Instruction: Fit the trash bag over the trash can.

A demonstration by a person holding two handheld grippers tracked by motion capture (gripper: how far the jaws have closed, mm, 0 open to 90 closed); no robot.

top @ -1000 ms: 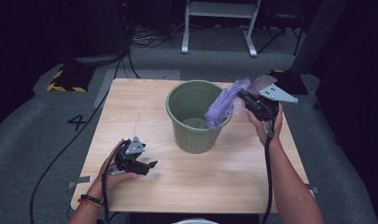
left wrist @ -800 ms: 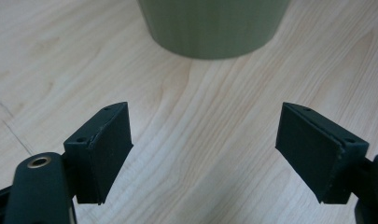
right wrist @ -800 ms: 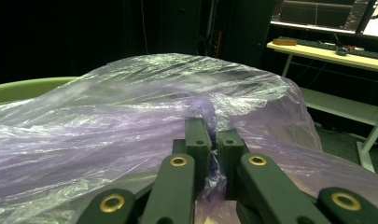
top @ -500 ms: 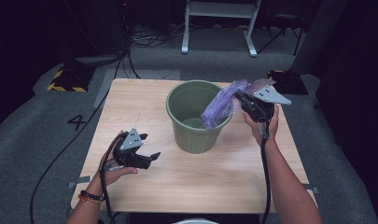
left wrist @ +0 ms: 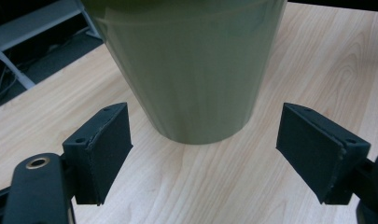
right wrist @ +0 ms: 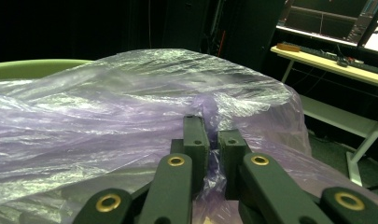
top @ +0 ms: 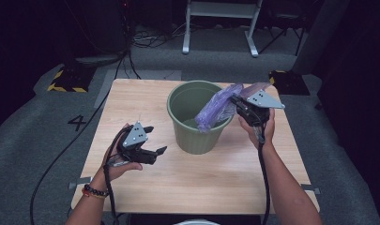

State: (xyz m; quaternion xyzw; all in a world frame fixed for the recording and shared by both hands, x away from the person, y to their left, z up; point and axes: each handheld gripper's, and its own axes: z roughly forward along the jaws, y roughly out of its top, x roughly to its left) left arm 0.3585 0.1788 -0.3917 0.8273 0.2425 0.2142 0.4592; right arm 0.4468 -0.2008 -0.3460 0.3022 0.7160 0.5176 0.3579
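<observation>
Right claw (top: 235, 101) clamped on purple plastic bag (top: 216, 110); film bunched between pads in right gripper view (right wrist: 210, 154). Bag drapes over green bucket (top: 197, 117) rim at 3 o'clock side, long axis sloping from claw down into bucket mouth toward 8 o'clock. Bucket stands mid-bench (top: 131, 93). Left claw (top: 155, 139) spread apart, empty, at bucket's 8 o'clock, aimed at its wall (left wrist: 191, 70). Judgement: right hand nearer bag; left free to steady bucket or catch opposite bag edge.
</observation>
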